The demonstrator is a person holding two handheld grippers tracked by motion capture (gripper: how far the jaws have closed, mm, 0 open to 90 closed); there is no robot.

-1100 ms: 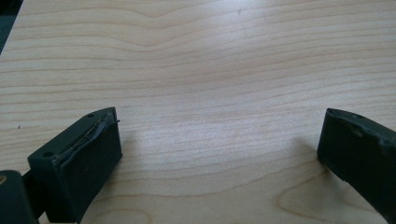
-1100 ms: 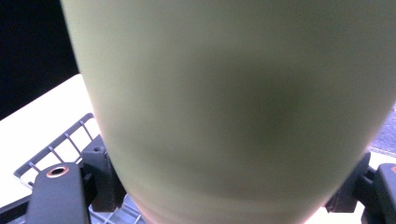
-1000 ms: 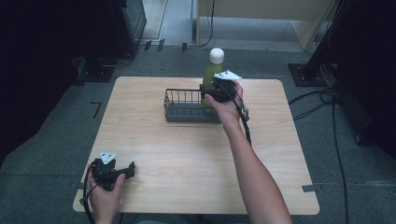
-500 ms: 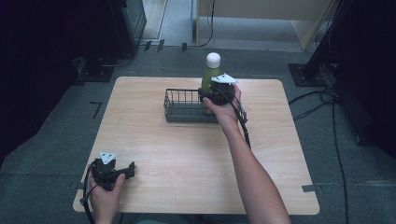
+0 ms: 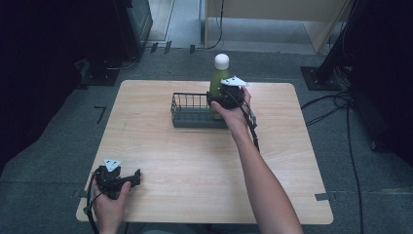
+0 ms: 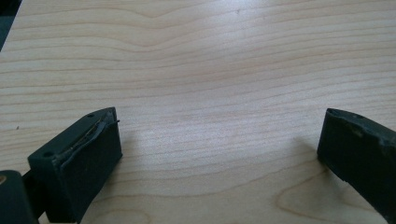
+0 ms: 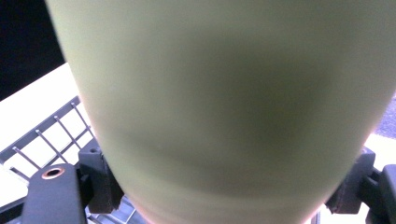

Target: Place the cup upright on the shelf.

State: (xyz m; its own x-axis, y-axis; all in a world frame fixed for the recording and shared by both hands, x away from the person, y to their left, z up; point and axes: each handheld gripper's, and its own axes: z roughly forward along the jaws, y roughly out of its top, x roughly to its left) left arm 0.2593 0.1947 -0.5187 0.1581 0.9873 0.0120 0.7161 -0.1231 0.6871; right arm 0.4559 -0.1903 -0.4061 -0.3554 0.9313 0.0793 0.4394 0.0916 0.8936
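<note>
A green bottle with a white cap stands upright at the right end of a dark wire basket on the far middle of the table. My right gripper reaches it from the right. In the right gripper view the bottle sits between the jaws of that gripper, both of which lie against its sides; they have just been opening a little. The basket's wire wall shows at lower left. My left gripper rests open at the table's near left, and nothing lies between the jaws of this gripper.
The light wooden table has bare room between the basket and the near edge. The person's right forearm crosses the right half of the table. Cables and stands lie on the grey floor beyond the table.
The bottle and my right gripper have sunk slightly and shifted a little to the left, into the basket's right end. The left gripper has kept still.
</note>
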